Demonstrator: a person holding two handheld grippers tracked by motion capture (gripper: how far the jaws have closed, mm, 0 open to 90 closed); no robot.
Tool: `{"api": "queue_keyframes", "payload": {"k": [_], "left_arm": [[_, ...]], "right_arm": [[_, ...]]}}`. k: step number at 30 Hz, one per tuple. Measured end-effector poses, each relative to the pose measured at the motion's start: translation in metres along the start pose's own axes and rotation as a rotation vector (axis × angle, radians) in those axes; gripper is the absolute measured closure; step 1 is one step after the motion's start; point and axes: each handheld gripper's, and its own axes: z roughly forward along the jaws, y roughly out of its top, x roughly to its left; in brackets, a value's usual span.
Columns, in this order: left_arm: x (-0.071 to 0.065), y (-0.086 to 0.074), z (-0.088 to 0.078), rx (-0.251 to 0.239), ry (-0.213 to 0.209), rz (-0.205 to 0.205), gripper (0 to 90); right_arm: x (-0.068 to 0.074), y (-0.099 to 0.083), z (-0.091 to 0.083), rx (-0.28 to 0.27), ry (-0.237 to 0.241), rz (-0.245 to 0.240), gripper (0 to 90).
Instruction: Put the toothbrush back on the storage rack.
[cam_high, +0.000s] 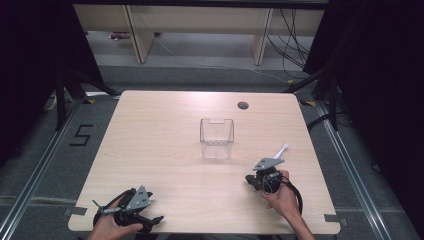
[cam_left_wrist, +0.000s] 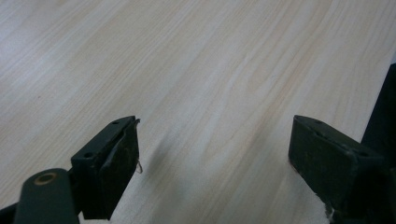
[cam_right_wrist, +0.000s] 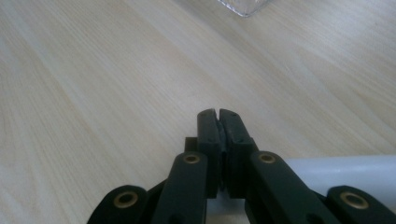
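While the clear plastic container (cam_high: 217, 138) stands empty in the middle of the table (cam_high: 150, 130), the job looks barely begun: the white stick-like tool (cam_high: 281, 150) has been picked up but not yet carried anywhere. From the high view, the right gripper (cam_high: 261, 176) sits near the table's right side, and the white tool juts out beyond it, up and away from the person's right hand (cam_high: 283, 197); the container lies ahead of that gripper and off to its left, well apart. The left gripper (cam_high: 134, 210) rests low at the near edge in the left hand (cam_high: 111, 227), far from both things.

Seen in the left gripper view, the left gripper (cam_left_wrist: 212, 144) has its jaws spread wide, with bare wood between them and nothing held.

Along the right gripper view, the right gripper (cam_right_wrist: 218, 116) has its jaws pressed together, and a white rounded bar, the tool (cam_right_wrist: 345, 175), runs crosswise just behind the tips, lying level close over the wood; it appears clamped deep in the jaws. A corner of the container (cam_right_wrist: 243, 6) shows far ahead. Judging from this, what remains is to bring the tool forward and set it in the container.
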Motion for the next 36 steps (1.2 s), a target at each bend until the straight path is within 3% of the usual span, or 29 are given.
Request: {"api": "queue_keyframes", "payload": {"k": [1, 3, 4, 8, 14, 15, 19, 20, 22, 26, 30, 31, 35, 36], "left_arm": [[0.000, 0.000, 0.000, -0.001, 0.001, -0.003, 15.8], [0.000, 0.000, 0.000, 0.002, -0.001, 0.006, 15.8], [0.000, 0.000, 0.000, 0.000, -0.003, 0.008, 15.8], [0.000, 0.000, 0.000, -0.001, 0.000, 0.004, 15.8], [0.000, 0.000, 0.000, -0.001, -0.003, 0.008, 15.8], [0.000, 0.000, 0.000, -0.002, -0.002, 0.006, 15.8], [0.000, 0.000, 0.000, -0.001, -0.001, 0.003, 15.8], [0.000, 0.000, 0.000, -0.001, -0.002, -0.001, 15.8], [0.000, 0.000, -0.001, -0.002, -0.003, 0.009, 15.8], [0.000, 0.000, 0.000, -0.004, -0.003, -0.003, 15.8], [0.000, 0.000, 0.000, -0.002, -0.003, 0.008, 15.8], [0.000, 0.000, 0.000, -0.002, -0.003, 0.006, 15.8], [0.000, 0.001, -0.001, -0.003, -0.003, 0.007, 15.8], [0.000, 0.001, 0.000, -0.002, -0.003, 0.007, 15.8]], "right_arm": [[-0.001, -0.002, 0.001, -0.020, -0.008, -0.002, 88.2], [-0.001, -0.004, -0.002, 0.010, 0.001, 0.012, 88.1], [-0.003, -0.005, -0.002, 0.001, 0.002, -0.012, 88.2], [-0.001, -0.008, -0.004, 0.016, 0.022, 0.010, 88.1], [-0.005, -0.013, -0.010, -0.002, -0.004, 0.032, 88.1], [-0.006, -0.013, -0.014, 0.025, 0.012, 0.059, 88.1], [-0.009, -0.016, -0.014, 0.007, 0.007, 0.058, 88.1], [-0.009, -0.017, -0.016, 0.032, 0.011, 0.065, 88.1], [-0.013, -0.019, -0.015, -0.002, -0.003, 0.042, 88.1], [-0.013, -0.022, -0.020, 0.020, 0.001, 0.077, 88.1], [-0.019, -0.026, -0.023, 0.002, -0.011, 0.069, 88.0], [-0.018, -0.026, -0.027, 0.038, -0.012, 0.091, 88.0], [-0.022, -0.031, -0.029, 0.037, -0.019, 0.073, 87.8], [-0.022, -0.032, -0.029, 0.022, -0.027, 0.090, 87.8]]}}
